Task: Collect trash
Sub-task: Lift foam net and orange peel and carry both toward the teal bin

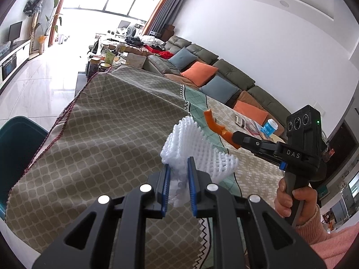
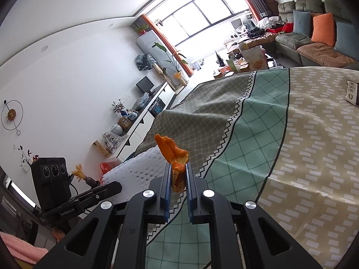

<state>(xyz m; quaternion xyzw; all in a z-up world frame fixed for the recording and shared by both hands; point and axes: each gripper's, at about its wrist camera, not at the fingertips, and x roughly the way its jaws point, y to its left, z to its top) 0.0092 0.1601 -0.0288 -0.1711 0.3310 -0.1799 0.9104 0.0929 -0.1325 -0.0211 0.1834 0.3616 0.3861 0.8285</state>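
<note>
My left gripper (image 1: pixel 178 168) is shut on a white foam fruit net (image 1: pixel 190 143) and holds it above the cloth-covered table (image 1: pixel 101 123). My right gripper (image 2: pixel 178 168) is shut on a piece of orange peel (image 2: pixel 172 154), also lifted above the table. In the left wrist view the right gripper (image 1: pixel 234 137) shows at the right with the peel (image 1: pixel 214 125) sticking out of it. In the right wrist view the foam net (image 2: pixel 139 170) and the left gripper body (image 2: pixel 89 196) show at lower left.
A dark snack wrapper (image 1: pixel 241 121) and a blue-labelled white bottle (image 1: pixel 269 129) lie on the far side of the table; the wrapper also shows in the right wrist view (image 2: pixel 352 92). A teal bin (image 1: pixel 18 148) stands left of the table. A sofa (image 1: pixel 213 71) runs behind it.
</note>
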